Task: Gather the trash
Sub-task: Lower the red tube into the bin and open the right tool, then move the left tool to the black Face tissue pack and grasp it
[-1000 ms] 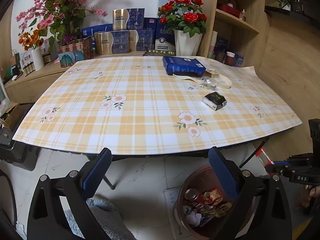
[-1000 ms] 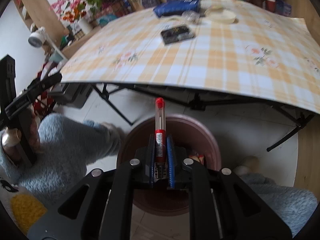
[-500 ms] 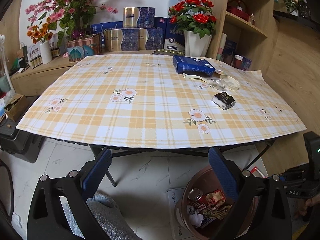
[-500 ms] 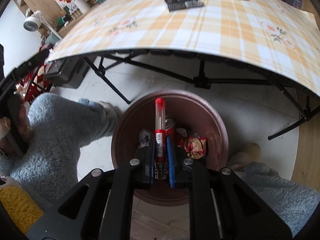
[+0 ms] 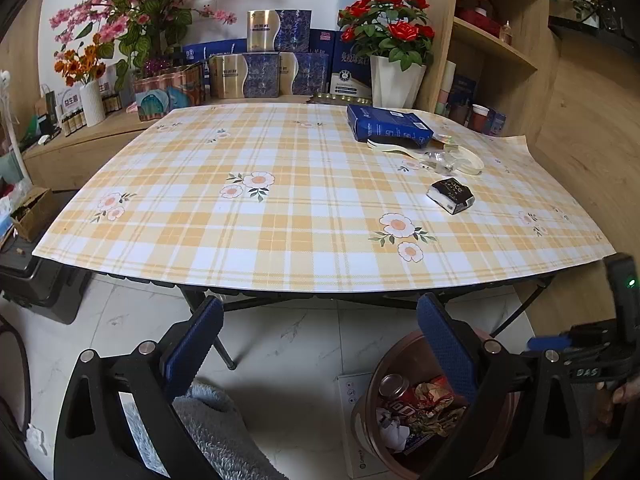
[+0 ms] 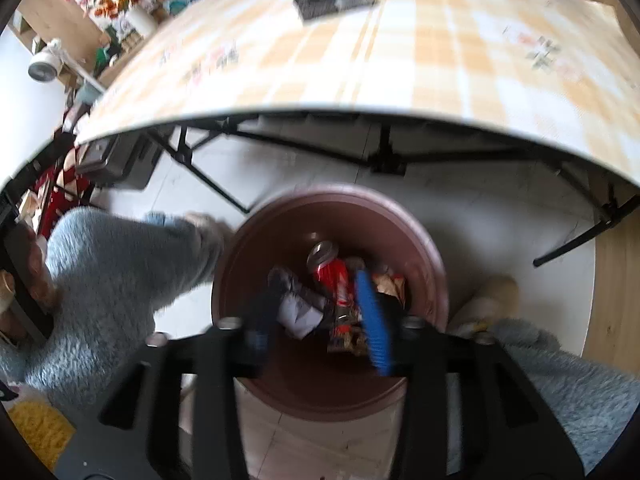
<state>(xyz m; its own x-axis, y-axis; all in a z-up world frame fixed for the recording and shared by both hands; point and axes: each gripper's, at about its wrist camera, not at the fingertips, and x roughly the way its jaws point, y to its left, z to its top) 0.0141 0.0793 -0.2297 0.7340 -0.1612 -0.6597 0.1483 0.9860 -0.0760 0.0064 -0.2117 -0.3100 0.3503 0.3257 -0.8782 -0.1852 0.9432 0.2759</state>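
A brown trash bin (image 6: 424,240) stands on the floor below the table's front edge, holding a red can (image 6: 334,268), wrappers and paper. My right gripper (image 6: 320,320) hangs open and empty right over the bin; the view is blurred. The bin also shows in the left wrist view (image 5: 400,356). My left gripper (image 5: 316,344) is open and empty, held low in front of the table. On the plaid tablecloth (image 5: 280,208) lie a black packet (image 5: 450,195), a blue box (image 5: 388,130), a clear wrapper (image 5: 440,158) and a white strip (image 5: 468,160).
Flower vases (image 5: 396,80), gift boxes (image 5: 260,72) and a shelf unit (image 5: 492,40) stand behind the table. Black folding table legs (image 6: 384,156) cross under the top. My fuzzy blue sleeves (image 6: 120,272) and slippers (image 6: 492,300) flank the bin.
My right gripper has opened and the red-capped tube it held has left its jaws. The left gripper has pulled back a little from the table.
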